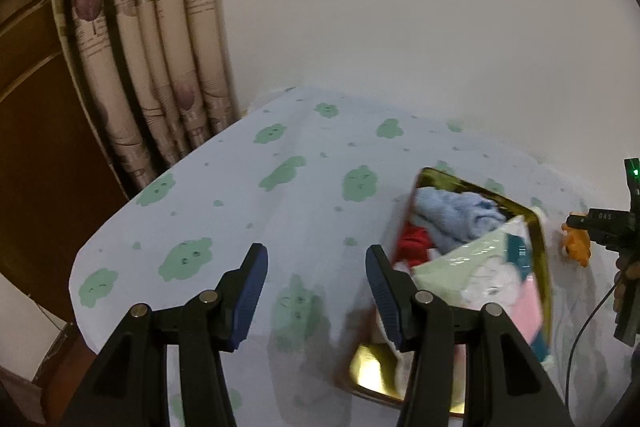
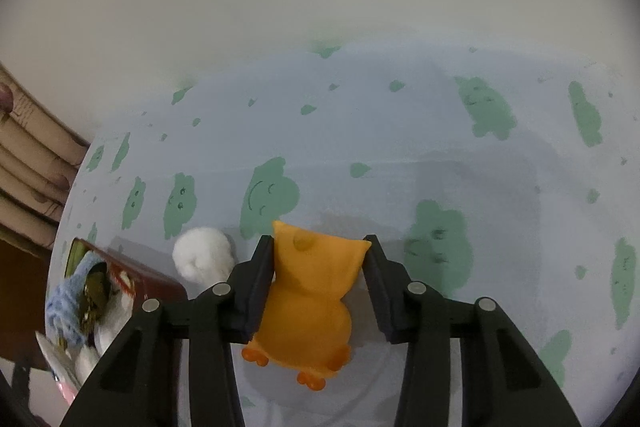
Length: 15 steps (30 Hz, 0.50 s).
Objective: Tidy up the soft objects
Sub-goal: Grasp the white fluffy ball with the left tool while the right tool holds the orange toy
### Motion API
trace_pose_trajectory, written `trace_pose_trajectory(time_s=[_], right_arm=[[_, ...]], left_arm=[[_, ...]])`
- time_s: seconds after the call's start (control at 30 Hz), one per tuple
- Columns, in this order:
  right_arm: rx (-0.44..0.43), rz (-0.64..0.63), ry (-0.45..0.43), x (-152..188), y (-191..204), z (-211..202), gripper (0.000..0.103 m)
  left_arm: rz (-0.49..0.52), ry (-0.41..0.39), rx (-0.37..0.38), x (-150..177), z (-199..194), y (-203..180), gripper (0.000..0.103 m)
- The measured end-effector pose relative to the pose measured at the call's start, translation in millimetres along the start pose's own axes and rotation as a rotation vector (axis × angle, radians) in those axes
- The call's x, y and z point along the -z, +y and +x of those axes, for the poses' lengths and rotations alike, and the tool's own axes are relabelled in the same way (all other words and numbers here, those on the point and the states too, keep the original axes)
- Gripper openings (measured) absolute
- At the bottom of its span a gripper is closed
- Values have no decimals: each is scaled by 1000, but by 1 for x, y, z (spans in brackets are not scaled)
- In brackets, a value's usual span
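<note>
An orange plush toy (image 2: pixel 310 301) lies on the cloud-printed sheet (image 2: pixel 400 167) and is bracketed by the right gripper (image 2: pixel 320 281) — its fingers are set partly apart, touching or nearly touching the toy's flanks, though a firm squeeze cannot be confirmed. A white fluffy ball (image 2: pixel 202 257) rests just beside it, probably awaiting its turn. Further left, the gold-lined box (image 1: pixel 536 231) is already stuffed with a blue cloth (image 1: pixel 456 217) and other soft items, while the left gripper (image 1: pixel 316 291) is held wide open and empty beside the box — likely to steady it.
</note>
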State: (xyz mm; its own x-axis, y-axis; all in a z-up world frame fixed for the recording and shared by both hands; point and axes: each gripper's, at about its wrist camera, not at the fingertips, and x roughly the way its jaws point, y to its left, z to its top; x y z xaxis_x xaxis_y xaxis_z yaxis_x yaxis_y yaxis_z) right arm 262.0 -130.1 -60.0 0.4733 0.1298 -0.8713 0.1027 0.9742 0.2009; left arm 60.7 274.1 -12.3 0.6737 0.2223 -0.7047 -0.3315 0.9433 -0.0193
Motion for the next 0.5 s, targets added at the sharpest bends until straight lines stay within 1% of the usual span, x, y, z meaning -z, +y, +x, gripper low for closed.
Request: trace_pose_trajectory(time_s=[0.07,0.13,0.17,0.27,0.3,0.37,0.43,0.5], right_arm=[[7,-28,-2,3,-10,-10,41],[46,-81,-2,9,-23,-23,41],[70,-103,-4,11,-29,-28,41],[186,-189,-21,27,-48,-44,41],[218,-208,-29,33,-55,-48,41],[251,-223,-47,44,-68,-58,41],[273,-225,-67,54,-79,-66,41],[285,-223,-86,64,-88,-73,41]], left_arm=[[20,4,15,-2,-4,-11,52],[42,5,49,-5,-9,-24,52],[57,4,68,-7,-13,-32,52],[101,10,122,-13,-20,-60,52],[117,19,151,-16,-21,-72,52],[144,42,209,-21,-23,-97,52],[168,64,247,-25,-22,-120,52],[188,112,311,-32,-17,-148,52]])
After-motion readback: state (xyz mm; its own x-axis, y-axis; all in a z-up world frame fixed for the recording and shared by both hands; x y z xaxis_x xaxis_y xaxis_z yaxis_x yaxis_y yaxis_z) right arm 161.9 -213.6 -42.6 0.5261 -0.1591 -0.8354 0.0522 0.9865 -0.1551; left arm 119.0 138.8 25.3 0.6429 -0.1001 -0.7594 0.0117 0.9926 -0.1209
